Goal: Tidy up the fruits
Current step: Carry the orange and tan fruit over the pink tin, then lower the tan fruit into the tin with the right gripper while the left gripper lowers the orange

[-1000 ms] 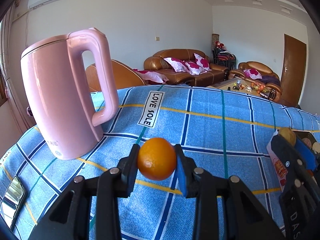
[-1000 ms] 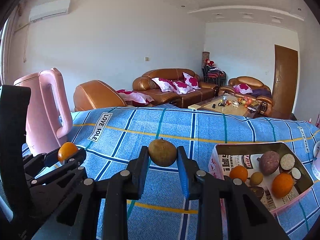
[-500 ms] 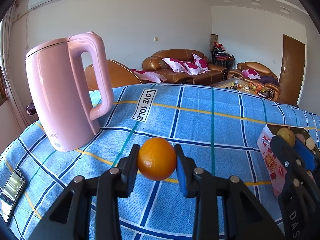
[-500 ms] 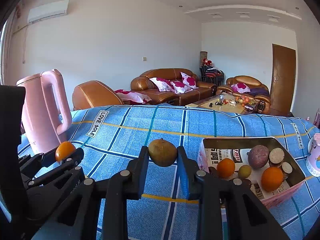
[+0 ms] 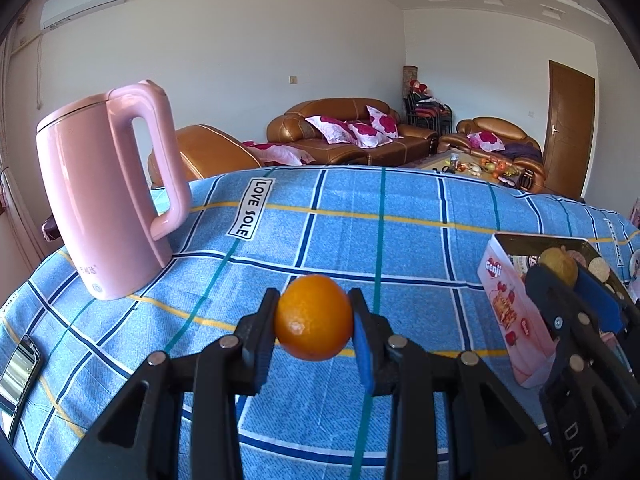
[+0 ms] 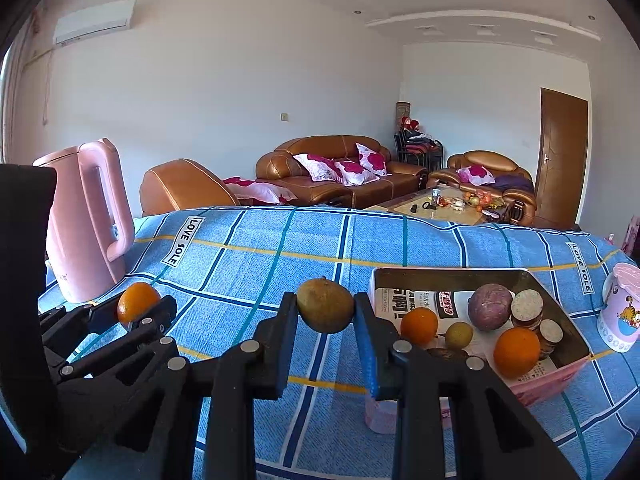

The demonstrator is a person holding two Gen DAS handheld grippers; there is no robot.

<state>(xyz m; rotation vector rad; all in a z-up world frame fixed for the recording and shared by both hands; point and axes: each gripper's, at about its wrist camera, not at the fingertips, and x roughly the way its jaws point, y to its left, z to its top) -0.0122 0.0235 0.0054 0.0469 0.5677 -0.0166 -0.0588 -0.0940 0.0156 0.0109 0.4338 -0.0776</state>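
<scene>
A: Kettle [image 5: 100,204], pink, stands at the table's [image 5: 360,240] left, well clear of both fruits. Left hand-held gripper [image 5: 314,318] pinches an orange [image 5: 314,317] above the blue cloth.

B: Right hand-held gripper [image 6: 326,306] clamps a brownish fruit [image 6: 325,305] just left of the box [image 6: 560,372]. Only the right view shows the box's contents and a pink cup [image 6: 622,308] beyond it.

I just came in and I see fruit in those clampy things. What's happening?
Someone is tidying fruit with a gripper in each hand. The left gripper is clamped on an orange, and the right gripper is clamped on a brownish-green fruit. Both are held above the blue checked cloth, beside a pink box that already holds other fruit.
</scene>
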